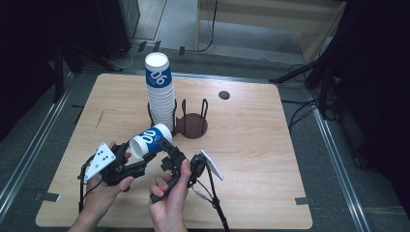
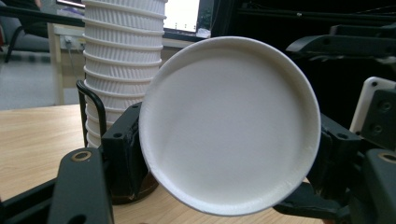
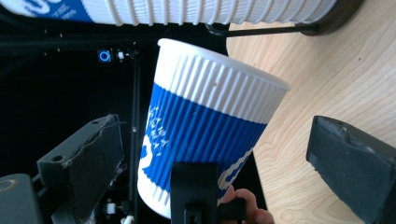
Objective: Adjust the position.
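Observation:
A paper cup (image 1: 150,139) with a blue band and white ribbed top lies tilted above the table, its white base (image 2: 229,126) facing the left gripper view. My left gripper (image 1: 138,155) is shut on it near the base end, one jaw on each side. My right gripper (image 1: 167,149) reaches in from the right and stands open around the cup (image 3: 205,121). Its pads (image 3: 86,161) stay off the cup's wall, with a wide gap on the right side. A tall stack of the same cups (image 1: 159,92) stands upright just behind.
The stack (image 2: 121,60) stands on a dark round holder (image 1: 193,124) with black wire loops at the middle of the wooden table (image 1: 251,145). A small dark disc (image 1: 224,94) lies at the back. A cable (image 1: 212,198) trails from the right gripper toward the front edge.

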The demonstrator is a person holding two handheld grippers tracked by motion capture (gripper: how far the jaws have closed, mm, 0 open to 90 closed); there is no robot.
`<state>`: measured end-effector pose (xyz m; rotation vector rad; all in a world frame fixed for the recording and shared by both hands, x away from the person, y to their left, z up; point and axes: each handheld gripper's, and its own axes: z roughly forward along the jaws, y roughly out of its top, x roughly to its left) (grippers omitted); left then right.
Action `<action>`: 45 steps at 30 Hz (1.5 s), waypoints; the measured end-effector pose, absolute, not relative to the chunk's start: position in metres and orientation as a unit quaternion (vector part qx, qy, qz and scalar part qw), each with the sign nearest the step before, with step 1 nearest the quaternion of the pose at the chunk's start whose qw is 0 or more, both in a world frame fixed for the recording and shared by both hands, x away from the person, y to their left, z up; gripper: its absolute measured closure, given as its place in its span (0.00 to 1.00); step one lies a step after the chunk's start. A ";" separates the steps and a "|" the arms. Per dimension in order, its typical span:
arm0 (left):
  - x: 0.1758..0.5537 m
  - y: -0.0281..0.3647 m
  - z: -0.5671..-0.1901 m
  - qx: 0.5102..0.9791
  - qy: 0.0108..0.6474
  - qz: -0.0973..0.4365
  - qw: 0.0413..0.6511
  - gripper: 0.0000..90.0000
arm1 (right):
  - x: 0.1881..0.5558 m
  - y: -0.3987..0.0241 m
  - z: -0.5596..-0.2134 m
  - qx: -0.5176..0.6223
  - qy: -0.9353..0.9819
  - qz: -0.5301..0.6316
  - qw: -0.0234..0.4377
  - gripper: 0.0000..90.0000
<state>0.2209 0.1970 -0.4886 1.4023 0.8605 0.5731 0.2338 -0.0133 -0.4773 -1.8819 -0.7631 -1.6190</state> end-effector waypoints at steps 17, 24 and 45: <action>0.220 0.192 -0.490 0.624 0.368 0.250 0.643 0.31 | 0.251 -0.010 -0.485 -0.706 -0.243 -0.585 0.317 0.04; 0.219 0.190 -0.490 0.627 0.362 0.247 0.644 0.31 | 0.261 -0.008 -0.488 -0.704 -0.242 -0.579 0.332 0.05; 0.219 0.190 -0.492 0.634 0.363 0.248 0.636 0.31 | 0.270 -0.005 -0.502 -0.686 -0.227 -0.580 0.376 0.19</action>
